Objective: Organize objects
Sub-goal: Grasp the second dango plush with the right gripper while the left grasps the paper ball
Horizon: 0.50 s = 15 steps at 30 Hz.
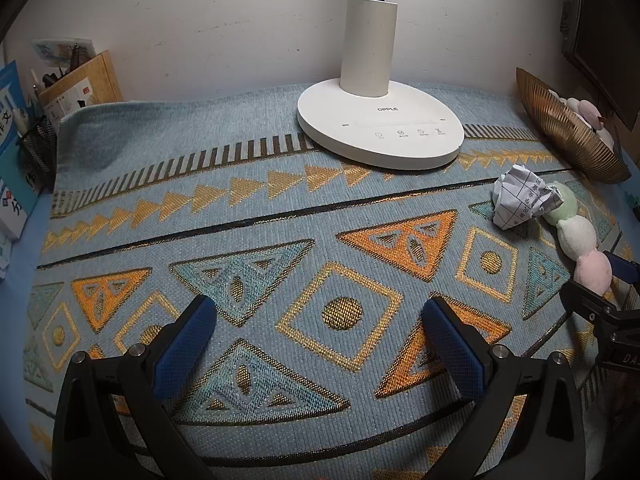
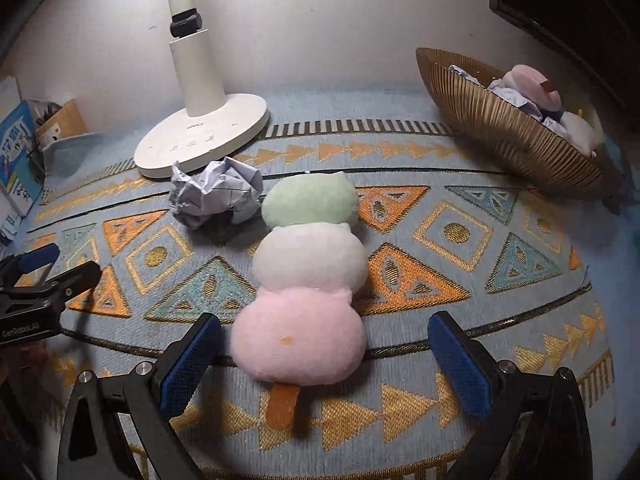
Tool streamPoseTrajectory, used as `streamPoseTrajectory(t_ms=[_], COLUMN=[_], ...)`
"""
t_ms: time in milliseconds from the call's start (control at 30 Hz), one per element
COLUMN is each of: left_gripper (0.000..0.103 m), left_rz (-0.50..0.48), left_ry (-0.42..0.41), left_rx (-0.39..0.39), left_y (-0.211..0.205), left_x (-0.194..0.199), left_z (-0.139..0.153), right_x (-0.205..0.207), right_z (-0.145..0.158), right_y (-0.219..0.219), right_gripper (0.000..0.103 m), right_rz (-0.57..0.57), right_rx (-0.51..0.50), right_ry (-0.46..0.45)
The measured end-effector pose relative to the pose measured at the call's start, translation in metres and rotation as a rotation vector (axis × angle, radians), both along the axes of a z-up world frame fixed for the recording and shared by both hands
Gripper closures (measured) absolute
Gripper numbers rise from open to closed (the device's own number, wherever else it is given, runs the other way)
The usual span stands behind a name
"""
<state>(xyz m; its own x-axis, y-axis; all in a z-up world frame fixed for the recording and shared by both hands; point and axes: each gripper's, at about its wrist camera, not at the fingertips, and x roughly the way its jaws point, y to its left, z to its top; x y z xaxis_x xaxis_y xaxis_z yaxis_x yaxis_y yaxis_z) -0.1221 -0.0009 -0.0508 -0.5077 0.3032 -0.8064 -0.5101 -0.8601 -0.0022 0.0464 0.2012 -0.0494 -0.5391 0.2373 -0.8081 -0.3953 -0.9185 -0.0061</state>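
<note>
A plush dango skewer [image 2: 308,272] with green, white and pink balls and an orange stick lies flat on the patterned blue cloth [image 2: 460,280]. My right gripper [image 2: 324,344] is open, its blue pads either side of the pink ball without touching it. A crumpled paper ball [image 2: 216,196] rests just left of the green ball. In the left wrist view the plush [image 1: 576,236] and paper ball [image 1: 524,196] lie far right. My left gripper [image 1: 320,332] is open over bare cloth, holding nothing. A golden ribbed basket [image 2: 508,136] at the back right holds another plush and paper.
A white desk lamp base [image 1: 380,128] stands at the back centre against the wall. Books and a mesh pen holder [image 1: 36,152] crowd the left edge beside a cardboard box [image 1: 80,84]. A dark monitor [image 2: 568,0] hangs over the back right corner.
</note>
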Motion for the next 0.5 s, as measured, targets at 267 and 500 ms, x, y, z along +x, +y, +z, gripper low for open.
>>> streamPoseTrajectory(t_ms=[267,500], left_gripper=[0.000,0.001], left_rz=[0.010,-0.027], left_ry=[0.001,-0.004], left_rx=[0.000,0.025], left_y=[0.001,0.004], left_x=[0.002,0.006], left_z=[-0.002,0.002], right_x=[0.014,0.023], right_z=[0.010,0.007], right_y=[0.013,0.024], right_gripper=[0.047,0.055], right_rz=[-0.009,0.019], right_rx=[-0.092,-0.222], right_ry=[0.120,0.195])
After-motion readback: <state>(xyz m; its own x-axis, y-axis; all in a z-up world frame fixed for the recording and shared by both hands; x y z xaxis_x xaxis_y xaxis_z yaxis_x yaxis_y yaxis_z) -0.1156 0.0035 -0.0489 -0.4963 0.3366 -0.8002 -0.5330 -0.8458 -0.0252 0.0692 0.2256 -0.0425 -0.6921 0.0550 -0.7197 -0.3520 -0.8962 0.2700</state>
